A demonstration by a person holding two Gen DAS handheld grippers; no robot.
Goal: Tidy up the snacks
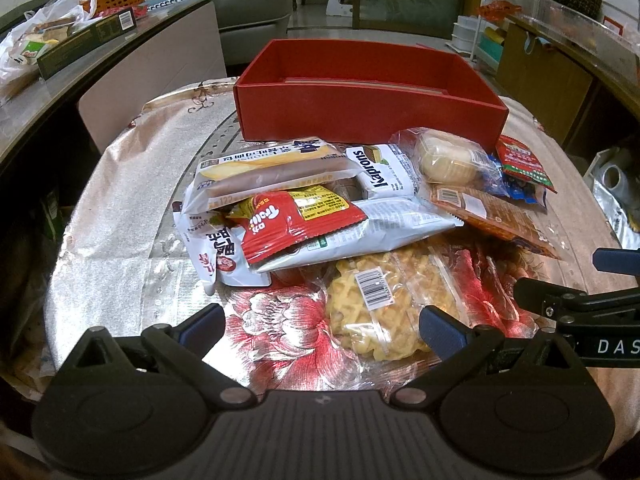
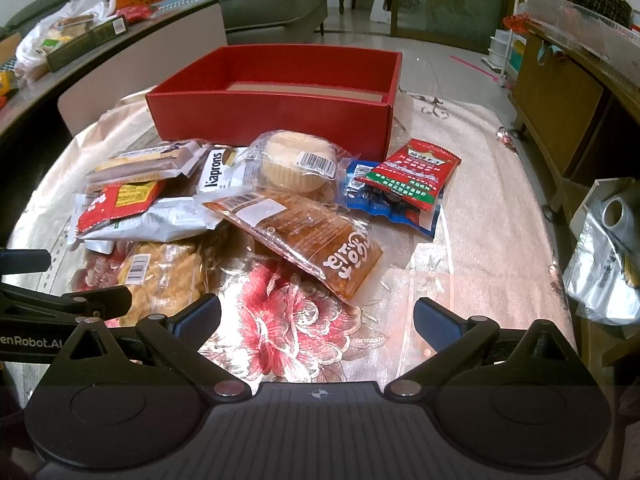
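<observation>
Red box (image 1: pixel 360 114) holds no snacks; both left gripper (image 1: pixel 322 330) and right gripper (image 2: pixel 316 318) gape, released.

The box (image 1: pixel 368 96) stood at the back of the table (image 1: pixel 120 216). Before it lay the snack pile: the Kaprons pack (image 1: pixel 384 170) left of the muffin (image 1: pixel 448 158), the waffle bag (image 1: pixel 384 304) nearest the front.

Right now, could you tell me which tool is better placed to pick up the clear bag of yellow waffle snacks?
Left. The waffle snack bag lies right between the open left tool. The open right tool faces bare floral cloth, the bag off to its left.
</observation>
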